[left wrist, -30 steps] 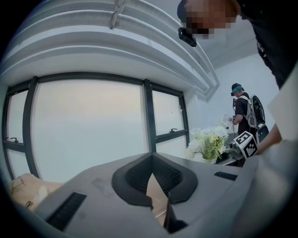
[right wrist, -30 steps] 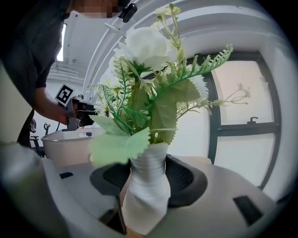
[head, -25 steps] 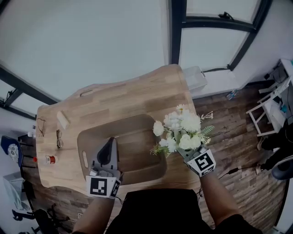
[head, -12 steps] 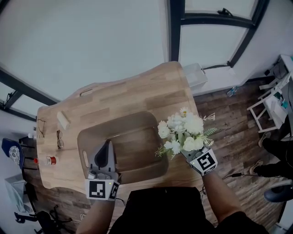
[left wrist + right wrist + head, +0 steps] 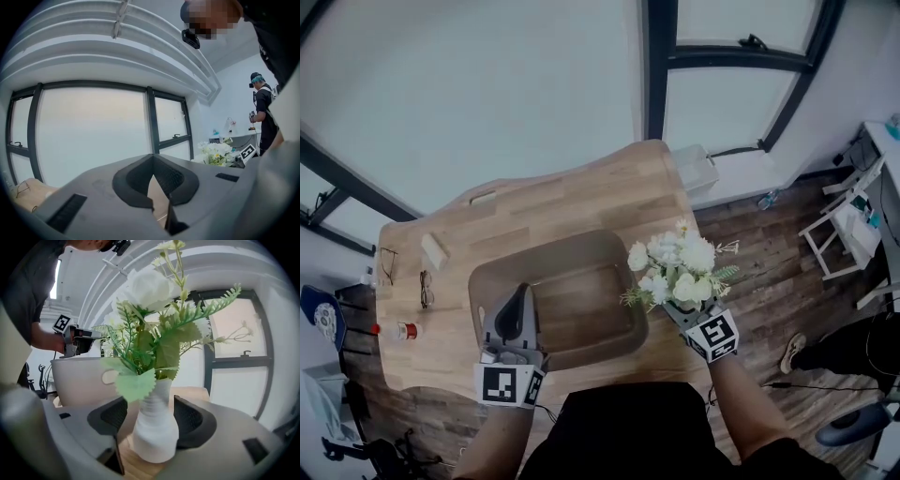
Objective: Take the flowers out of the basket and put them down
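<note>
White flowers [image 5: 675, 265] in a white ribbed vase [image 5: 154, 427] stand on the wooden table [image 5: 581, 202], just right of the brown basket [image 5: 614, 253]. My right gripper [image 5: 673, 309] is around the vase. Its jaws have just been opening, and the pads [image 5: 110, 416] stand apart from the vase with a gap showing. The basket holds nothing. My left gripper [image 5: 517, 309] hovers level over the basket's near left part with its fingertips together. A tan sliver shows in the slit between its jaws. From the left gripper view the flowers [image 5: 215, 152] show far right.
Two pairs of glasses [image 5: 425, 289], a pale block [image 5: 434, 250] and a small red-capped bottle [image 5: 401, 331] lie at the table's left. A white box [image 5: 698, 169] sits past the far right corner. The table's right edge runs close beside the vase. Another person [image 5: 262, 117] stands beyond.
The right gripper has come down a little with the flowers beside the basket's right wall, and its jaws stand wider. The left gripper keeps its place over the basket.
</note>
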